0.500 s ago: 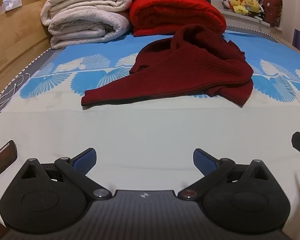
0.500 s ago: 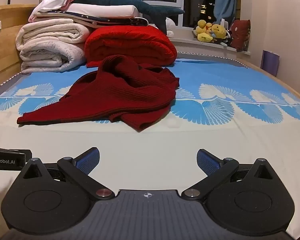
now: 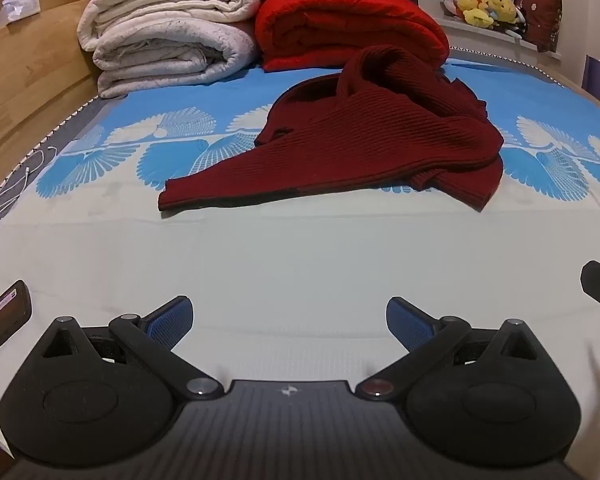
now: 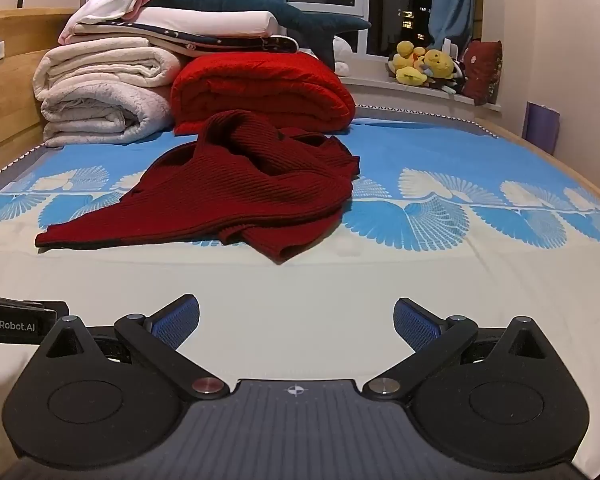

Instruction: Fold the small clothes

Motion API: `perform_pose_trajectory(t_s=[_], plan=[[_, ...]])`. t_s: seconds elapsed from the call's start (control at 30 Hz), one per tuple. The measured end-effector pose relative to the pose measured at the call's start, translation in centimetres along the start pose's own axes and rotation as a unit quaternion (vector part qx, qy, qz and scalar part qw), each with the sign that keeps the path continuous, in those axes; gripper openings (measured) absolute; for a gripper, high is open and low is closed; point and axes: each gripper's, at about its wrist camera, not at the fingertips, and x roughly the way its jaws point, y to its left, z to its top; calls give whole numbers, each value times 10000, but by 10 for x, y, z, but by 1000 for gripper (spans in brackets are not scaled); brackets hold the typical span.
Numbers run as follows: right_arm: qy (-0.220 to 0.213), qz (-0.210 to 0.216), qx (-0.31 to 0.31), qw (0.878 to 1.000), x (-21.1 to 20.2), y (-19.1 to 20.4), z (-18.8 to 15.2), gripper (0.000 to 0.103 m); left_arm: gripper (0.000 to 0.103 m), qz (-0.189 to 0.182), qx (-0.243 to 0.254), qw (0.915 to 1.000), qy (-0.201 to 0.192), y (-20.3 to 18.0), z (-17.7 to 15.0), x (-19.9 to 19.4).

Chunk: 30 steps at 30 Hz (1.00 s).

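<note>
A dark red ribbed knit sweater point(image 3: 364, 148) point(image 4: 236, 196) is seen crumpled and unfolded, lying well ahead of the left gripper point(image 3: 288, 322). One sleeve is stretched out flat toward the left (its cuff nearest), while the body is bunched in loose folds at the right.

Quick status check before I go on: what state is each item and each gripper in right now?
Dark red sweater: crumpled, unfolded, one sleeve stretched out flat.
Red blanket: folded, behind the sweater.
White blankets: folded, stacked.
Left gripper: open, empty, short of the sweater.
Right gripper: open, empty, short of the sweater.
</note>
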Motion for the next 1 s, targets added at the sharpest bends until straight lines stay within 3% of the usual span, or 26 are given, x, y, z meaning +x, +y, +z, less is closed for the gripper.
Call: perform_pose_trajectory(t_s=[1.0], plan=[[11, -3, 1, 10000, 1, 2, -2, 102, 103, -3, -14, 10000, 20, 1, 0, 1]])
